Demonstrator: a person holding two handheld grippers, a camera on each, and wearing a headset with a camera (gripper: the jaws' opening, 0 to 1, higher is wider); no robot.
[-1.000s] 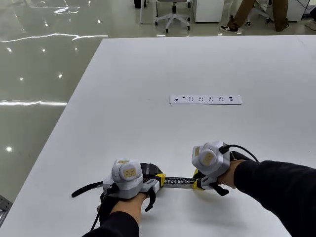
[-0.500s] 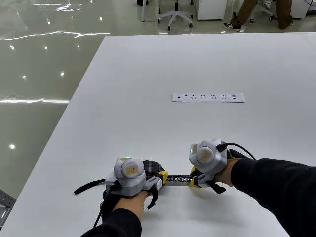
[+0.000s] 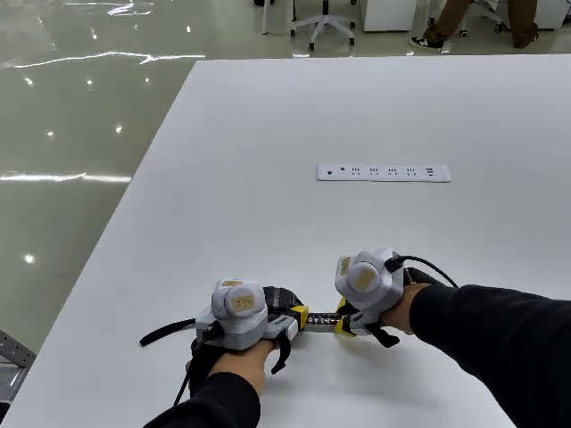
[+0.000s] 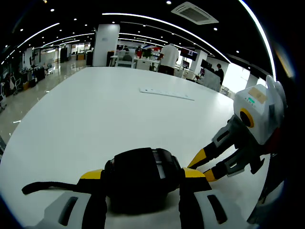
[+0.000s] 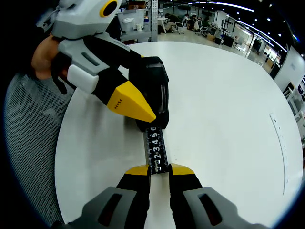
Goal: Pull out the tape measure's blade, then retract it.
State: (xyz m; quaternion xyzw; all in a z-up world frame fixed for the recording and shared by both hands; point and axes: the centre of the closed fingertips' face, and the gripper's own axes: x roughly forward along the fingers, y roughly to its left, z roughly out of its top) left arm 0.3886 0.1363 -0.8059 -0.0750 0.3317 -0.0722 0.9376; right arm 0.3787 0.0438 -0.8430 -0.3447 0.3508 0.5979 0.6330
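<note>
one white table bears a power strip well beyond both claws. the left gripper is clamped around the black tape measure, and the right gripper, just beside it, pinches the end of the short exposed blade.

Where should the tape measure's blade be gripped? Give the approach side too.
Probably the free tip of the black numbered metal blade, approached end-on, opposite the black rounded case. It lies flat and narrow, so the right claw closes across its edges.
</note>
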